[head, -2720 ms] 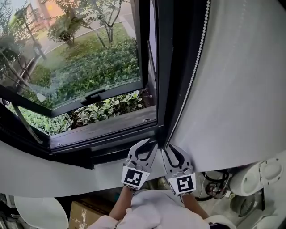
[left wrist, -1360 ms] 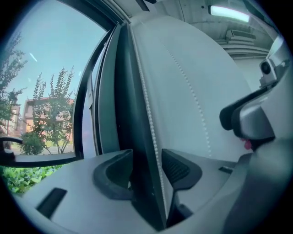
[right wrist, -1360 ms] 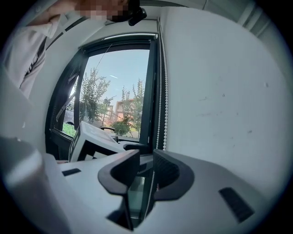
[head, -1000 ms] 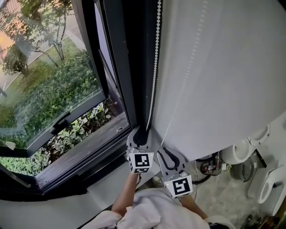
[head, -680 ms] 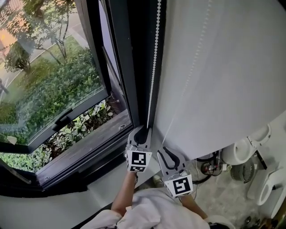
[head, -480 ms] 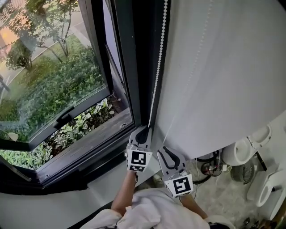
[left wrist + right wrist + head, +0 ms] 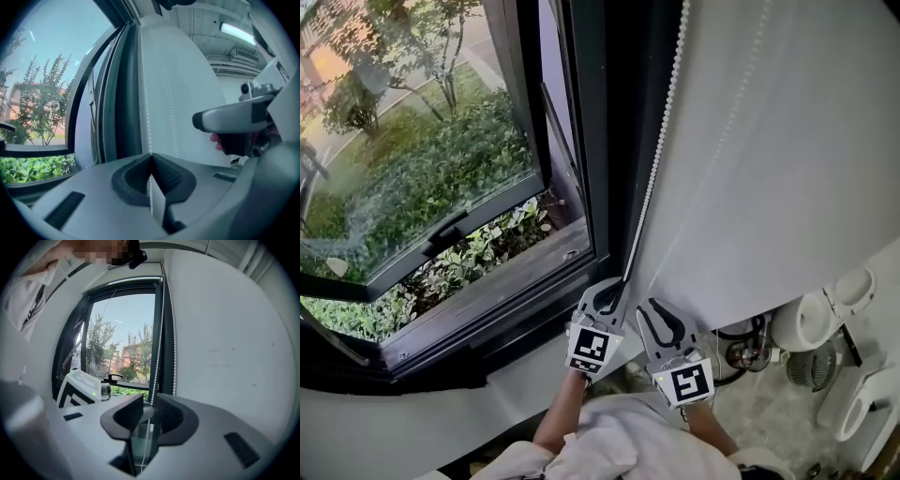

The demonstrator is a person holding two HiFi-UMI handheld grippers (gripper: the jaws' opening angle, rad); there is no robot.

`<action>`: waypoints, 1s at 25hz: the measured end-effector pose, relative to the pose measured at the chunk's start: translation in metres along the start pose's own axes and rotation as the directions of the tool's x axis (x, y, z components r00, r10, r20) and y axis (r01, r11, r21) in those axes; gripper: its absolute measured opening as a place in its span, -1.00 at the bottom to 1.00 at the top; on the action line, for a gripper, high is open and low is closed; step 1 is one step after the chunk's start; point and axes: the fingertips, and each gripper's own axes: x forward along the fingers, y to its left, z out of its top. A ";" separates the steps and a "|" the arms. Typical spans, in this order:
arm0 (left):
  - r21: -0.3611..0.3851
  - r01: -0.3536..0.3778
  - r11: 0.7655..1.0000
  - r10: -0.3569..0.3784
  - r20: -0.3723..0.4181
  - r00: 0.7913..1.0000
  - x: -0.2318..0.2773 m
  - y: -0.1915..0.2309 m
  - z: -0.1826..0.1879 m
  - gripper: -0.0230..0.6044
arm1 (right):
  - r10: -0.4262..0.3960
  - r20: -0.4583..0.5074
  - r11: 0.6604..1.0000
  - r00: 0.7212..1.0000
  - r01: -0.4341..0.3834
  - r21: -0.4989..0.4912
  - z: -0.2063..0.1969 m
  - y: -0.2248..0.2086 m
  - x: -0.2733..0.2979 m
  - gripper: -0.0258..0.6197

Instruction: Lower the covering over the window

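Covering: not lowered yet. The glass stood bare, and a pale bar (image 7: 136, 280) at the top of the opening was likely its hem, though I could not be sure.
Bead chain (image 7: 662, 155): it hung down the right edge of the window frame (image 7: 581, 141), just beside the white wall (image 7: 797, 169).
Handling: I judged it light and limp, with small hard beads. It was slippery between pads unless pinched squarely, and it would swing if jerked. The blind's weight probably ran through it, so steady pulls suited it better than a snatch.
Where to take hold: low on one strand, with the beads seated across the ribbed pads.
Left hand-held gripper (image 7: 615, 289): its jaws had just been closing and were now pinched together on one strand of the chain.
Right hand-held gripper (image 7: 649, 307): it was just beside the left one. Its jaws stood apart, with a thin strand running through the gap and not clamped.
Count: one window, its sash (image 7: 441, 234) tilted open. One chain loop showed as two strands. There were two hand-held grippers.
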 end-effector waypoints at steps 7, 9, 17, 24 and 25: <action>-0.021 0.026 0.999 -0.026 -0.002 1.000 -0.020 -0.013 -0.003 -0.89 | 0.081 0.129 0.997 0.988 -0.080 -0.014 0.045 0.008 0.015 -0.54; -0.029 0.032 0.999 -0.032 -0.003 0.999 -0.025 -0.015 -0.005 -0.89 | 0.094 0.142 0.995 0.985 -0.090 -0.029 0.054 0.011 0.020 -0.54; -0.063 0.059 0.996 -0.059 0.002 0.998 -0.039 -0.023 -0.009 -0.89 | 0.121 0.203 0.993 0.972 -0.117 -0.032 0.086 0.011 0.029 -0.54; -0.085 0.091 0.992 -0.090 0.014 0.996 -0.045 -0.033 -0.010 -0.89 | 0.140 0.253 0.990 0.957 -0.127 -0.066 0.113 0.006 0.030 -0.76; -0.087 0.092 0.992 -0.091 0.017 0.996 -0.046 -0.034 -0.009 -0.89 | 0.146 0.250 0.989 0.957 -0.132 -0.074 0.114 0.006 0.030 -0.82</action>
